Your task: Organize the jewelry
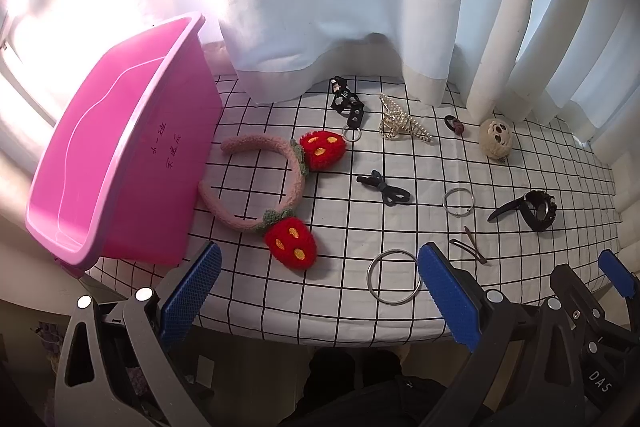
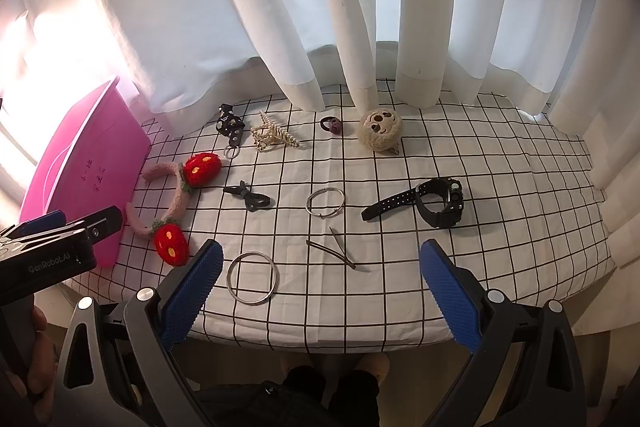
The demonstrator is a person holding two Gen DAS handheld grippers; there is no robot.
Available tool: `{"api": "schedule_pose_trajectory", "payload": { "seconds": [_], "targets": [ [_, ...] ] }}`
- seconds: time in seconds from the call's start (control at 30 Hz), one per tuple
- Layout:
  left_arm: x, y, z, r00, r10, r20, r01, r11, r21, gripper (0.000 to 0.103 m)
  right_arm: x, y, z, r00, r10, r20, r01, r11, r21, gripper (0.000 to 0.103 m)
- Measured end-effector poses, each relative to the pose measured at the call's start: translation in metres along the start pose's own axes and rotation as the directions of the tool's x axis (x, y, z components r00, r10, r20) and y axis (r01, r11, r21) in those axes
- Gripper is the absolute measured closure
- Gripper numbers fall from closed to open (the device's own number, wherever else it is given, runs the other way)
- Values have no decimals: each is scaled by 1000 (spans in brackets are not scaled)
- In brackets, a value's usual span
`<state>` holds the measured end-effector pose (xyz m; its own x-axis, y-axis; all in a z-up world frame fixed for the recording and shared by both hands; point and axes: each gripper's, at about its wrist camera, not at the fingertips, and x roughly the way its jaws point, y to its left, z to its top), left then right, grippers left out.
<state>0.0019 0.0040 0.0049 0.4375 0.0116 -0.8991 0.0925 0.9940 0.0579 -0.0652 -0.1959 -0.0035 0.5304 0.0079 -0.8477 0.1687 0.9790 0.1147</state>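
Observation:
Jewelry lies spread on a checked tablecloth (image 1: 360,311). A pink headband with two strawberries (image 1: 296,183) (image 2: 176,203) lies beside a pink bin (image 1: 120,155) (image 2: 84,179) at the left. A large silver bangle (image 1: 394,277) (image 2: 252,277) sits near the front edge, a smaller ring bangle (image 1: 459,202) (image 2: 325,202) farther back. A black watch (image 1: 534,211) (image 2: 434,203), hairpins (image 1: 470,247) (image 2: 334,251), a black bow tie (image 1: 386,189) (image 2: 248,198) and a pearl claw clip (image 1: 400,121) (image 2: 272,137) lie around. My left gripper (image 1: 320,291) and right gripper (image 2: 320,291) hang open over the front edge, holding nothing.
White curtains (image 2: 360,27) hang along the back of the table. At the back lie a black keychain strap (image 1: 348,105) (image 2: 231,127), a dark hair tie (image 1: 455,125) (image 2: 332,125) and a beige plush ball (image 1: 496,139) (image 2: 380,129). The right gripper's body (image 1: 580,307) shows in the left wrist view.

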Motion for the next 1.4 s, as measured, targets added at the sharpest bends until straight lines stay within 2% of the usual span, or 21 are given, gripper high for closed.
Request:
{"api": "schedule_pose_trajectory", "payload": {
  "seconds": [0.9, 1.17, 1.4],
  "targets": [
    [-2, -2, -5, 1000, 4, -2, -4, 1000, -2, 6, -1, -3, -3, 1000, 15, -1, -15, 1000, 4, 9],
    [5, 5, -14, 1000, 2, -15, -2, 1000, -18, 6, 4, -8, -9, 1000, 21, -15, -21, 1000, 3, 9],
    [31, 27, -41, 999, -4, -39, 1, 997, -72, 6, 30, -25, -30, 997, 55, -62, -54, 998, 20, 9]
  ]
}}
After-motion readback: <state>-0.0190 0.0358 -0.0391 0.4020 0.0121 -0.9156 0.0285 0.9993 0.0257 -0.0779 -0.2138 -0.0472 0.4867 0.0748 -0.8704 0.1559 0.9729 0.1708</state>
